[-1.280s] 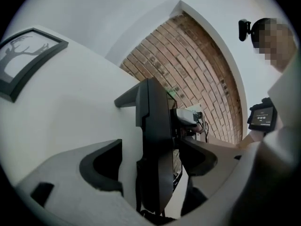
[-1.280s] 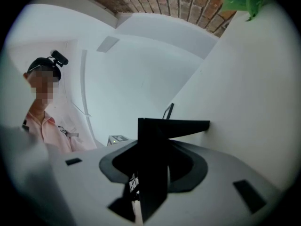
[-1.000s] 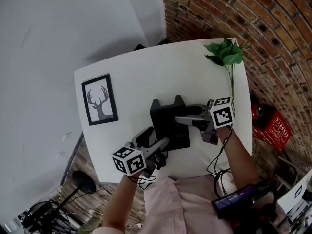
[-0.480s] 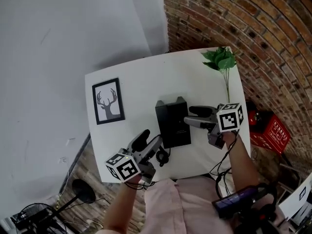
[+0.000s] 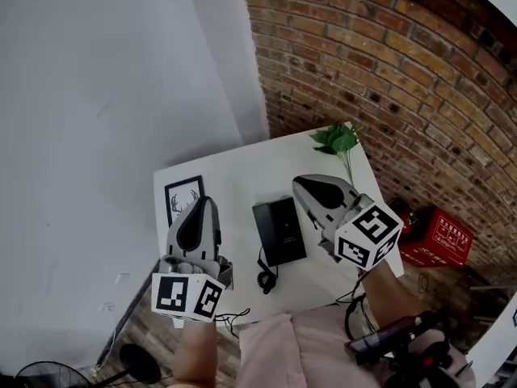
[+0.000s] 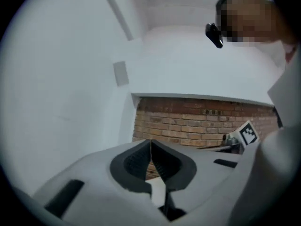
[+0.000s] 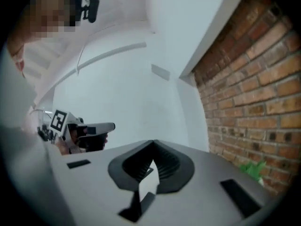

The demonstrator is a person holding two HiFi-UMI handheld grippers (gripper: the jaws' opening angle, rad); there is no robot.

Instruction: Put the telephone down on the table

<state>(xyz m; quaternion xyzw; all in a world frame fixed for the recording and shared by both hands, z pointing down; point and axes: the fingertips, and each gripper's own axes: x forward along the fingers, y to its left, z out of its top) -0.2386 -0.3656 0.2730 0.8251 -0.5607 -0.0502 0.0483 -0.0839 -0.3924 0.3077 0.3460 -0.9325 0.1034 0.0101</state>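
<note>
The black telephone (image 5: 279, 231) lies flat on the white table (image 5: 234, 176), its coiled cord (image 5: 265, 280) trailing toward the near edge. Both grippers are held high above the table and point level toward the walls. My left gripper (image 5: 203, 203) hangs over the table's left part; its jaws are closing, and in the left gripper view the left gripper (image 6: 150, 142) shows its tips meeting with nothing between them. My right gripper (image 5: 300, 183), to the right of the phone, is shut and empty, as the right gripper (image 7: 153, 142) shows in its own view.
A framed deer picture (image 5: 184, 200) lies at the table's left. A green plant sprig (image 5: 335, 140) rests at the far right corner. A brick wall (image 5: 388, 71) and a white wall (image 5: 121, 95) rise behind. A red crate (image 5: 432, 237) stands on the floor at the right.
Both grippers have lifted away from the telephone's sides and risen well above the table. Their jaws, open before, have come together. The telephone stays on the table.
</note>
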